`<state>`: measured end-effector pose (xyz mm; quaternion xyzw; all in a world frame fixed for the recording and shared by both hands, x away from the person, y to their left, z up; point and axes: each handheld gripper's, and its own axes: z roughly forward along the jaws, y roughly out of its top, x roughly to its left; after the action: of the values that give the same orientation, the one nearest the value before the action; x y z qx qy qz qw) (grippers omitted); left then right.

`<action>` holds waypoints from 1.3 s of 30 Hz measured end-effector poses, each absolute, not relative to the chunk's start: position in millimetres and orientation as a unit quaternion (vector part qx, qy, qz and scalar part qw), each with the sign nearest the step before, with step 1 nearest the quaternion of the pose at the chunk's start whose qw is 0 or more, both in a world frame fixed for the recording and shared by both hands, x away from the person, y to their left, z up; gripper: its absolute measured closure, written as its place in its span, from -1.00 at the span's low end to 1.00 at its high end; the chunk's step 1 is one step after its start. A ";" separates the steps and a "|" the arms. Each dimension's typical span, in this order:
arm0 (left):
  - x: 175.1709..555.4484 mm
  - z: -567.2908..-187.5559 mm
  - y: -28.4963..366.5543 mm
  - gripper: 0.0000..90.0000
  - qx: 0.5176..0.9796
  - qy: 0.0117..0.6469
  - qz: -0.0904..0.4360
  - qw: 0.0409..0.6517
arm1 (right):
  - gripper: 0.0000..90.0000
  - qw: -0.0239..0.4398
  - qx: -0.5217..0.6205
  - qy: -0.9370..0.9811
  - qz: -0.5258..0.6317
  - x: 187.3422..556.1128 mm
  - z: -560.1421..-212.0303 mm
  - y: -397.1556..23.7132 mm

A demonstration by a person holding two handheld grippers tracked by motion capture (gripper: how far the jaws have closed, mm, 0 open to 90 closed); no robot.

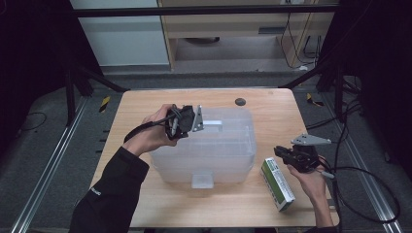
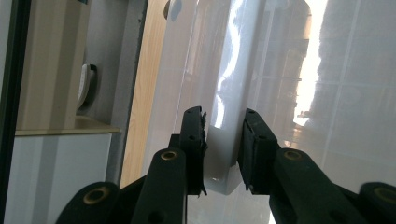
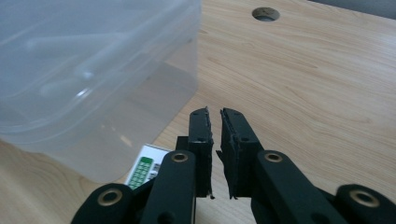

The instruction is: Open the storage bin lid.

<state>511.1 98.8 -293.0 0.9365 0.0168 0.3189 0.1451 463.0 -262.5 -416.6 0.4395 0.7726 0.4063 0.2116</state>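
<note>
A translucent plastic bin (image 1: 218,150) with its lid on stands in the middle of the wooden table (image 1: 145,104). My left gripper (image 1: 201,124) reaches over the bin's far left part. In the left gripper view its jaws (image 2: 223,135) hold a white latch tab (image 2: 222,161) of the bin between the pads. A green and white box (image 1: 277,183) lies flat to the right of the bin. My right gripper (image 1: 283,151) hovers just above that box's far end. Its jaws (image 3: 215,126) stand almost together with nothing between them, and a corner of the box (image 3: 144,168) shows below.
A second white latch (image 1: 202,180) sits on the bin's near side. A round cable hole (image 1: 240,101) lies near the table's far edge. Cables trail off the table's right side (image 1: 359,170). Black frame legs stand behind the table.
</note>
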 end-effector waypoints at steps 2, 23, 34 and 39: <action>511.3 -292.8 98.9 0.61 0.937 0.017 0.318 0.146 | 0.86 0.211 0.436 0.774 0.408 462.3 -415.3 -261.0; 517.0 -286.5 99.4 0.61 0.938 0.023 0.310 0.150 | 1.00 0.186 0.388 0.796 0.426 450.5 -396.5 -236.4; 522.7 -282.1 101.0 0.59 0.938 0.031 0.308 0.156 | 1.00 0.176 0.382 0.802 0.424 449.9 -399.1 -232.4; 525.4 -280.2 101.9 0.58 0.936 0.033 0.311 0.162 | 1.00 0.172 0.378 0.805 0.425 449.4 -399.8 -231.2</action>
<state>525.4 101.9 -280.2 0.9357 0.0333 0.3115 0.1620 449.4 -231.2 -399.8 0.3778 0.8045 0.4248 0.1718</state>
